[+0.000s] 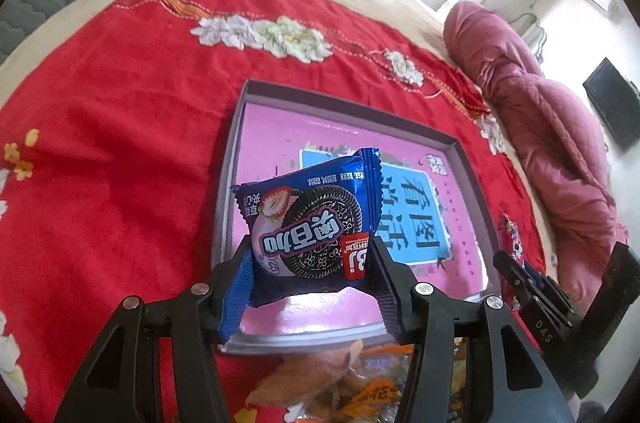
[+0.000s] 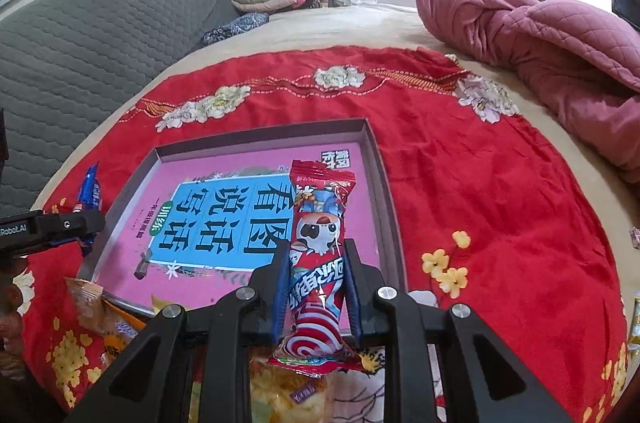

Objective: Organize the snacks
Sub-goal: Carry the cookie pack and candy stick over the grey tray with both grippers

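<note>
So both grippers are loaded: left gripper pinches a blue cookie packet, right gripper clamps a red candy bar, both held above the pink tray.

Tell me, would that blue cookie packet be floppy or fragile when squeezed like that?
The blue cookie packet probably stays fairly stiff: it stands upright in the left gripper. Its crimped foil ends look limp and likely slippery. The pictured sandwich cookie suggests the contents could crack under a hard pinch.
</note>
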`<state>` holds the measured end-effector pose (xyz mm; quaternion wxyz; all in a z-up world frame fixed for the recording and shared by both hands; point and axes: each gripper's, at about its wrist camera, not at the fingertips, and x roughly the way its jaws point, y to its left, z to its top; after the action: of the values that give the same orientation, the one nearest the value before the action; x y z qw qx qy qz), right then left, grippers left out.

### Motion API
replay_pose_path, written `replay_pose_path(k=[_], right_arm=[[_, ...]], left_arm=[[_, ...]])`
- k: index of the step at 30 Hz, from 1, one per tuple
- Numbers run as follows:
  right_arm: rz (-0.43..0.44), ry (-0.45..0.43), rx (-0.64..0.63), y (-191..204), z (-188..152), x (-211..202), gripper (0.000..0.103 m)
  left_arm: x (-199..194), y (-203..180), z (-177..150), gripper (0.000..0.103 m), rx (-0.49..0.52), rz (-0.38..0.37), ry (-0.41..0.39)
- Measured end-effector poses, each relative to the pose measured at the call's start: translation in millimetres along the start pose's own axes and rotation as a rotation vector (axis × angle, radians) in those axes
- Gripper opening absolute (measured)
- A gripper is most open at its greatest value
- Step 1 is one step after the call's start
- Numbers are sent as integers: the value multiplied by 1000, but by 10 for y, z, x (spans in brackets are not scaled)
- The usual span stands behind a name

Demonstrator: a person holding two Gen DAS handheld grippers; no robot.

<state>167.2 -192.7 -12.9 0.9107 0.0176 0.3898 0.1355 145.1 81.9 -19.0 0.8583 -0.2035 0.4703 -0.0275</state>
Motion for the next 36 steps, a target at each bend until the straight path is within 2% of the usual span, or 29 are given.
replay_pose_path(k=[11, 25, 29, 36], right_arm=[[-26, 56, -4, 13, -95, 206, 25], [-27, 62, 31, -46, -103, 219, 27], [-30, 62, 36, -59, -102, 223, 34], [-48, 44, 50, -103, -76, 203, 38]], left_arm=[[215, -8, -51, 57, 42, 30, 54], [265, 9, -75, 58, 37, 34, 82], [278, 10, -75, 59, 35, 31, 90], [258, 2, -62, 64, 39, 24, 83]])
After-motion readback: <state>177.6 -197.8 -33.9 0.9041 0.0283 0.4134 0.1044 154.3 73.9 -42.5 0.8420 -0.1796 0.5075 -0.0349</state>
